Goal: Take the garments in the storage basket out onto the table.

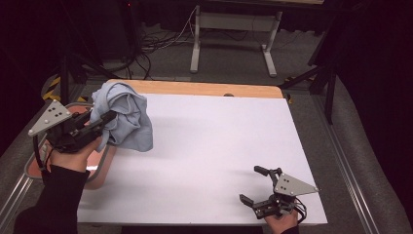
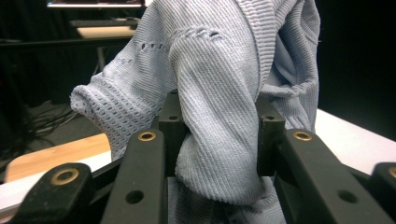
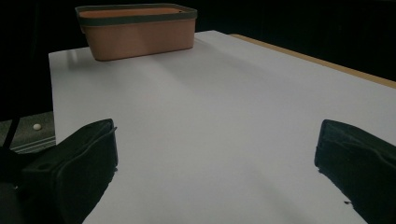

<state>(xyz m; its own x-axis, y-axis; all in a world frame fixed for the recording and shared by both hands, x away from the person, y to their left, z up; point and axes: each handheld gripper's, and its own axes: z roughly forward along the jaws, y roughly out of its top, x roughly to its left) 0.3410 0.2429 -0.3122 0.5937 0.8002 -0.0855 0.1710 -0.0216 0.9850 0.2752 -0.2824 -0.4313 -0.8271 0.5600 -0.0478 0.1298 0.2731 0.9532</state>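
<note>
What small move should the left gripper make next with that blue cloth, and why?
Probably carry it left over the orange bin and open. The left gripper is shut on the blue cloth, which hangs bunched near the bin at the table's left edge; the right gripper rests open.

Cloth (image 1: 122, 114) hides tub's (image 1: 100, 168) far end

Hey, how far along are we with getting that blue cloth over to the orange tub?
Done: the left gripper is shut on the light blue cloth and has it lifted off the white table. In hand: the cloth hangs bunched near the table's left edge, beside the orange tub. Left, probably: carrying it over the tub and letting go. The right gripper rests open on the table, holding nothing.
</note>
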